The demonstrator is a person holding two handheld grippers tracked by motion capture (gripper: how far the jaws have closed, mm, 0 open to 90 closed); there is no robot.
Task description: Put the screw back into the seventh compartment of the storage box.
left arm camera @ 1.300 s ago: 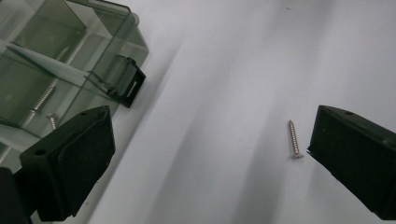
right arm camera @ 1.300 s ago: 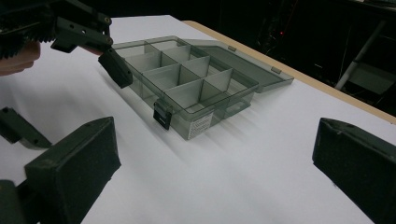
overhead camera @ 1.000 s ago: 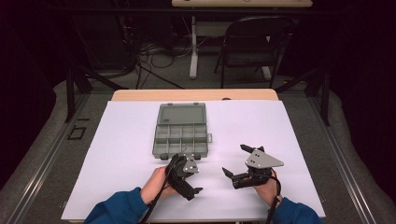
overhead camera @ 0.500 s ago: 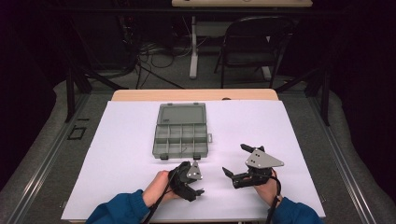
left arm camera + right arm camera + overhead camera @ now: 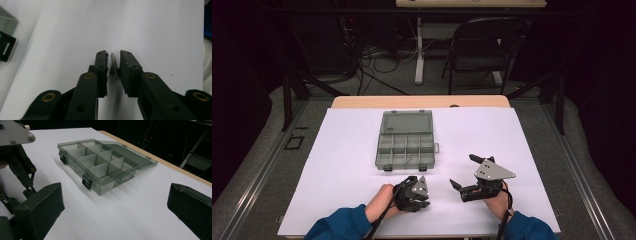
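A small silver screw (image 5: 114, 64) lies on the white table cover between the jaws of my left gripper (image 5: 114, 56). The jaws have just been closing around it; a thin slit of white still shows beside the screw, so the pads do not clamp it. In the high view the left gripper (image 5: 414, 197) points down at the cover near the front edge. My right gripper (image 5: 462, 171) hovers to its right, open wide with nothing between its pads (image 5: 40, 207). A grey-green compartment box (image 5: 406, 145) sits open in the middle of the table.
The box (image 5: 100, 162) has several divided cells and its lid folded flat behind it; a black latch (image 5: 6, 47) on its corner is close to the left gripper. The white cover (image 5: 342, 165) spans the table. A chair (image 5: 484, 50) and cables stand beyond the far edge.
The left gripper's jaws have drawn much closer together, and the gripper has tipped slightly over the cover. The right gripper has not moved.
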